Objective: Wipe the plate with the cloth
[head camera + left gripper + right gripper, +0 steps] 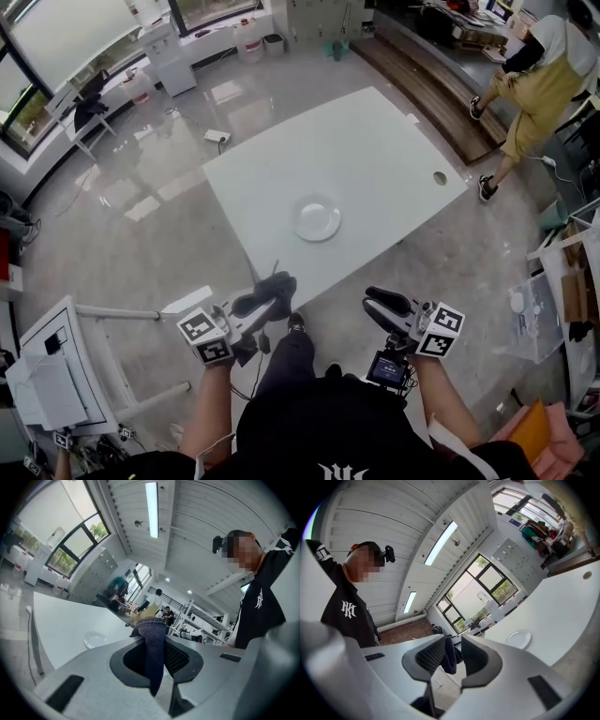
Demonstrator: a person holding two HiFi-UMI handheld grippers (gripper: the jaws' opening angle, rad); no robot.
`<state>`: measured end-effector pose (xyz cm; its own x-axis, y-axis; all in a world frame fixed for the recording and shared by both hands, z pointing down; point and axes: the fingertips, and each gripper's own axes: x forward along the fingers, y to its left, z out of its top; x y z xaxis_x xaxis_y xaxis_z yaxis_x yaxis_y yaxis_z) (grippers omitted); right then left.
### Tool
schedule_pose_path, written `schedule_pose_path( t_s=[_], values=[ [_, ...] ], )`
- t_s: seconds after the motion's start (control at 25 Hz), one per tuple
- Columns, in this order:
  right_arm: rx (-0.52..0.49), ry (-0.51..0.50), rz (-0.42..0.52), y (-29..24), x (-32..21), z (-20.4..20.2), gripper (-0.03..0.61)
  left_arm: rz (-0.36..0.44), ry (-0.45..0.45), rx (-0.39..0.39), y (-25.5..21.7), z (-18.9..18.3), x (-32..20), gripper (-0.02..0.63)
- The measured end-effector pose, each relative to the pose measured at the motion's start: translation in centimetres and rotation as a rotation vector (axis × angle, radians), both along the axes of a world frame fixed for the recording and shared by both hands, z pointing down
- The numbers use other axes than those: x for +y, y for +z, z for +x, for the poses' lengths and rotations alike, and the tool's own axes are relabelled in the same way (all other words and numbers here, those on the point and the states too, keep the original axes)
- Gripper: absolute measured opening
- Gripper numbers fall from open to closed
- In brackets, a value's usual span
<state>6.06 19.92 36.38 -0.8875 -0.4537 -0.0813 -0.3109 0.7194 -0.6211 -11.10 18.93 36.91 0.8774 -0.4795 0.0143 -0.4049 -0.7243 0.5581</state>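
Observation:
A white plate (317,220) lies on the white table (375,150), toward its near side. It also shows as the plate (95,640) in the left gripper view and the plate (518,638) in the right gripper view. My left gripper (270,298) is shut on a dark knitted cloth (277,286), which hangs between the jaws as the cloth (153,653). My right gripper (386,304) is held beside it with its jaws a little apart and nothing between them. Both grippers hover short of the table's near edge, above the floor.
A person in yellow (539,84) stands beyond the table's far right corner. The table has a small round hole (440,177) near its right edge. A white cabinet (56,375) stands at my left and cluttered shelving (562,291) at my right.

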Motion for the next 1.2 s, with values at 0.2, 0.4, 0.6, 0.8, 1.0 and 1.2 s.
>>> schedule_pose_path(
  t_s=[0.2, 0.4, 0.6, 0.8, 1.0, 1.2],
  values=[
    [0.091, 0.012, -0.040, 1.2, -6.0, -2.3, 0.077, -0.018, 0.037, -0.019, 2.2, -1.7, -6.0, 0.051],
    [0.224, 0.026, -0.083, 3.4, -10.8, -3.6, 0.077, -0.048, 0.089, -0.021, 3.4, -2.4, -10.7, 0.051],
    [0.286, 0.021, -0.143, 5.6, -15.7, -3.6, 0.077, -0.071, 0.133, -0.095, 5.3, -1.4, -14.7, 0.051],
    [0.317, -0.030, -0.239, 9.9, -20.7, -1.9, 0.078, -0.128, 0.132, -0.128, 7.2, 1.9, -18.8, 0.051],
    [0.304, -0.087, -0.373, 14.9, -24.0, -0.7, 0.075, -0.200, 0.111, -0.216, 10.2, 5.0, -21.6, 0.051],
    [0.331, -0.115, -0.525, 20.3, -26.8, 0.0, 0.074, -0.210, 0.152, -0.369, 13.7, 7.4, -23.6, 0.051]
  ],
)
